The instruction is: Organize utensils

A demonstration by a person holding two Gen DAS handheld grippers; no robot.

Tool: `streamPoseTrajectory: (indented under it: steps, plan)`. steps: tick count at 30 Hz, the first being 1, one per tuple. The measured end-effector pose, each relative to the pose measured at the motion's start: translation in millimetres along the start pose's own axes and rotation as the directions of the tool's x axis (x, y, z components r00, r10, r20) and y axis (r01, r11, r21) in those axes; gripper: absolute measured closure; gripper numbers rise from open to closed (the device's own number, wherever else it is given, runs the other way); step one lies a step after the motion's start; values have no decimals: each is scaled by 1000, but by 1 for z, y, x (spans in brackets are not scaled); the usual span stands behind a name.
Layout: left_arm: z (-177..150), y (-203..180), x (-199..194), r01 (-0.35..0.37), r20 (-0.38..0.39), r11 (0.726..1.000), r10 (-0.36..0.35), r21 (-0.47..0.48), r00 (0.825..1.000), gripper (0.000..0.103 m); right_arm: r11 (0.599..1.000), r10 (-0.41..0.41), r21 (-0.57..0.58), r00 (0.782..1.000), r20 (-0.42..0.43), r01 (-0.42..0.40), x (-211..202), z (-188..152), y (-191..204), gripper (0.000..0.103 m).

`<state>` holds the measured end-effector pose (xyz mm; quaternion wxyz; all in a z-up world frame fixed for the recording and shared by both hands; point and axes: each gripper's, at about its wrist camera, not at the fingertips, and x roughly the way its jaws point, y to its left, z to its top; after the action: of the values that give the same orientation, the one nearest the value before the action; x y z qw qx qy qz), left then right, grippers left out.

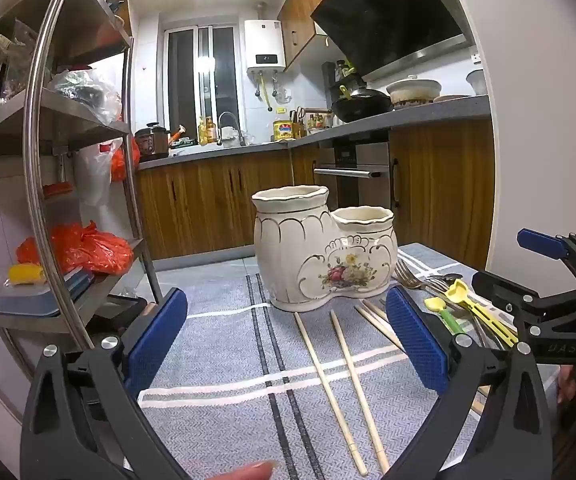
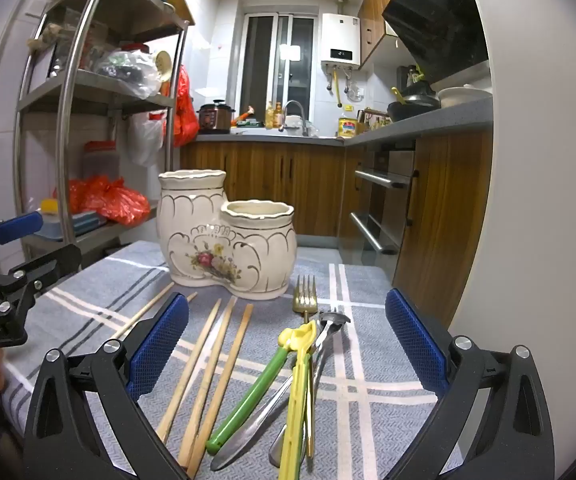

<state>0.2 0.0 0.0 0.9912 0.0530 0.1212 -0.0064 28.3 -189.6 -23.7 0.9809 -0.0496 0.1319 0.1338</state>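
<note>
A cream ceramic two-cup utensil holder [image 1: 319,248] [image 2: 224,236] with a flower print stands empty on the grey striped cloth [image 1: 224,360]. Wooden chopsticks [image 1: 339,384] [image 2: 208,376] lie in front of it. A gold fork [image 2: 305,300], metal spoons [image 2: 327,332], a green-handled utensil [image 2: 256,388] and a yellow one [image 2: 297,392] lie to its right [image 1: 459,300]. My left gripper [image 1: 288,336] is open above the chopsticks. My right gripper [image 2: 288,344] is open above the utensil pile; it also shows in the left wrist view [image 1: 543,276].
A steel shelf rack [image 1: 48,160] with red bags stands left of the table. Kitchen cabinets [image 2: 272,188] and an oven [image 2: 379,208] lie beyond. The table's right edge meets a white wall [image 2: 535,200].
</note>
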Motion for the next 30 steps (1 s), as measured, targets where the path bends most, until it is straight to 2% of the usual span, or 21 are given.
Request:
streamPoseTrajectory:
  steps: [30]
  plan:
    - [-2, 2, 6, 37, -20, 999, -38, -24, 999, 5, 1000, 0, -2, 1000, 1, 0, 0, 0, 0, 5]
